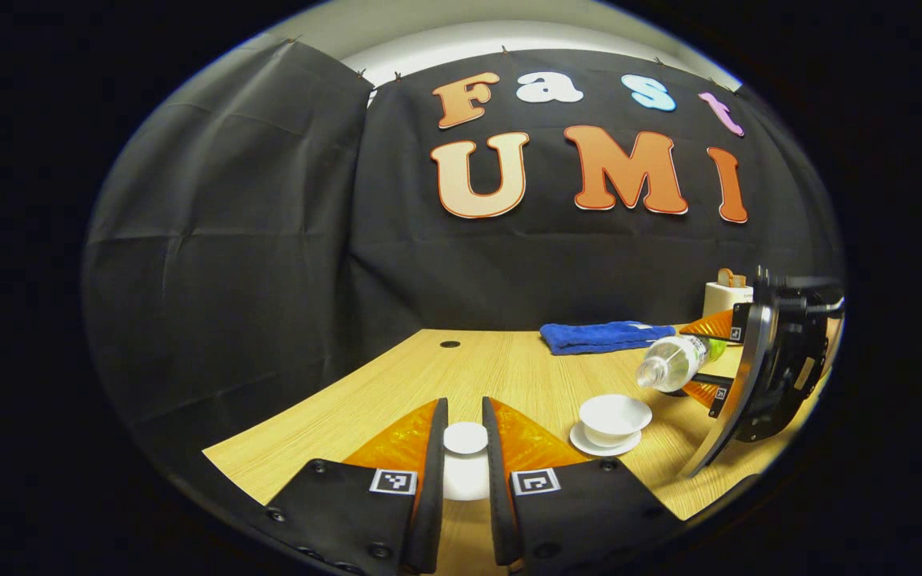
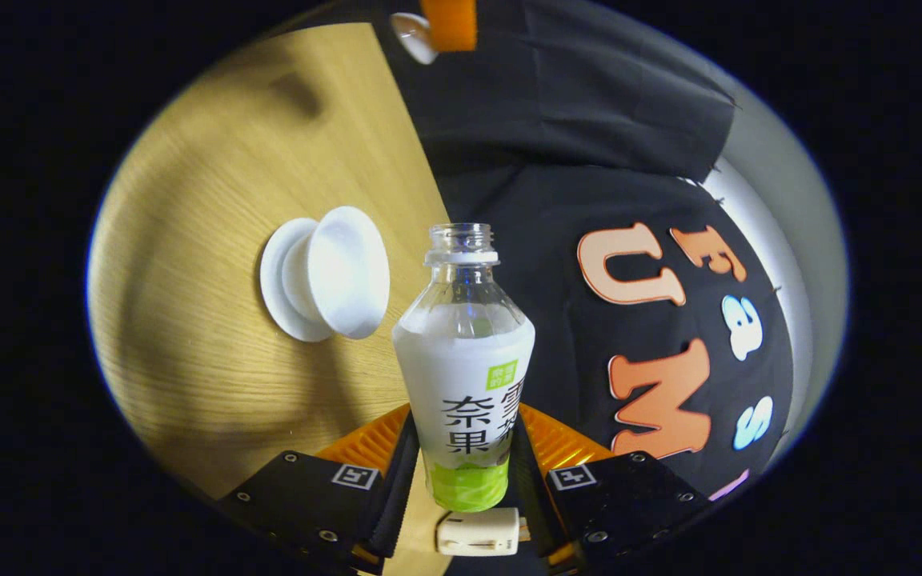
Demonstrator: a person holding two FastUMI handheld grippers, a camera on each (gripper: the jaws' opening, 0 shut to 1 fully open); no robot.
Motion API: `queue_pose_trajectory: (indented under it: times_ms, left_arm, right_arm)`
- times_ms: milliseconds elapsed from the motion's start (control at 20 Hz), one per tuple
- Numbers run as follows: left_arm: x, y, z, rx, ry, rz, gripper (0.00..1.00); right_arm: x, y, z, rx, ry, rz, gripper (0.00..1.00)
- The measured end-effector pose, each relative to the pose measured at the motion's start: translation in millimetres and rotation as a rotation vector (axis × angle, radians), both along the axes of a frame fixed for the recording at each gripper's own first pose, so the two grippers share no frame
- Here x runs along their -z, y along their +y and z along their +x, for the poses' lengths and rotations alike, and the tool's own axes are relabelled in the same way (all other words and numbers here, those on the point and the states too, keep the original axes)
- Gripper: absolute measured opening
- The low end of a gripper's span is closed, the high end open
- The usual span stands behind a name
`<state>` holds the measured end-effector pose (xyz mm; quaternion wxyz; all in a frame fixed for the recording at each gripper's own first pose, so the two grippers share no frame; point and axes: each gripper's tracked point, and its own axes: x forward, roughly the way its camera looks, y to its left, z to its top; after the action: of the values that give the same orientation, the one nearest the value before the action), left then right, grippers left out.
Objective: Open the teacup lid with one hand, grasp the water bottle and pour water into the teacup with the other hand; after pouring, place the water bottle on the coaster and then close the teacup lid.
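Observation:
The white teacup [image 1: 615, 414] stands uncovered on its saucer [image 1: 589, 445] on the wooden table. My left gripper [image 1: 465, 448] is shut on the white teacup lid [image 1: 465, 438], held low to the left of the cup. My right gripper [image 1: 699, 360] is shut on the uncapped water bottle [image 1: 673, 362], which is tipped with its mouth pointing toward the cup, just up and to the right of it. In the right gripper view the bottle [image 2: 465, 376] sits between my fingers [image 2: 397, 472], with the teacup [image 2: 341, 272] beyond its neck. I see no stream of water.
A folded blue towel [image 1: 601, 336] lies at the back of the table, with a small white box [image 1: 723, 298] to its right. A round cable hole [image 1: 450, 344] sits near the table's far edge. The left gripper's orange finger [image 2: 449, 20] shows far off.

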<state>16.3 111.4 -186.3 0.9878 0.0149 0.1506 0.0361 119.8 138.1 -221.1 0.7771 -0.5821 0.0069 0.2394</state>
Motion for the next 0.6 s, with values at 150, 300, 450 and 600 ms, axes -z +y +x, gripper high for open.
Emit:
queue_pose_trajectory:
  times_ms: [150,300,450,600]
  left_arm:
    - [6.0,-2.4,-1.1,0.004,0.018,-0.009,0.27]
    - [7.3,-2.5,-0.8,-0.002,0.019,-0.010,0.29]
    - [11.3,-1.6,-1.5,-0.015,0.023,-0.006,0.29]
    - [11.6,-5.4,-1.5,-0.013,0.019,-0.010,0.29]
  right_arm:
    - [-5.2,-14.8,15.5,0.068,0.048,0.113,0.63]
    - [-18.4,-32.8,32.3,0.151,0.070,0.270,0.63]
    - [-24.7,-55.0,58.0,0.249,0.082,0.393,0.63]
    - [-28.1,-65.7,71.3,0.314,0.145,0.561,0.63]
